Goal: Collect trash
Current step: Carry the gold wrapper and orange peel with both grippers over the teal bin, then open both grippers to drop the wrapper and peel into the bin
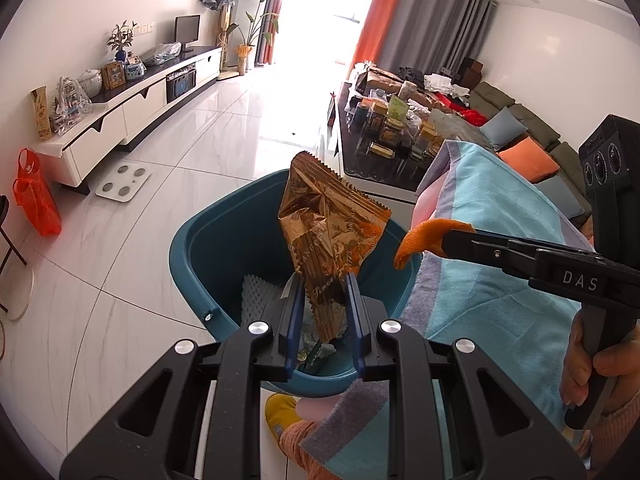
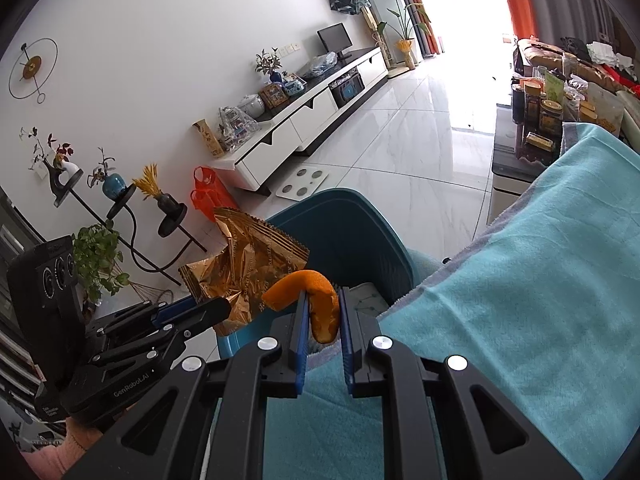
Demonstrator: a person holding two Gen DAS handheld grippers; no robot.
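Your left gripper (image 1: 322, 300) pinches the light, crinkly gold wrapper (image 1: 330, 236) by its lower end at frame centre, right gripper (image 2: 323, 320) clamps the soft orange peel (image 2: 316, 300) mid-strip, both over the teal bin (image 1: 192, 256).

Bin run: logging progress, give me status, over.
Left gripper shut on gold wrapper, over the bin. Right gripper shut on orange peel, at bin's edge. Nothing in the way.

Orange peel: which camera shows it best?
Right wrist view: the orange peel fills the centre, curled between the right tool's pads. Left wrist view shows it only small, side-on, at that tool's tip.
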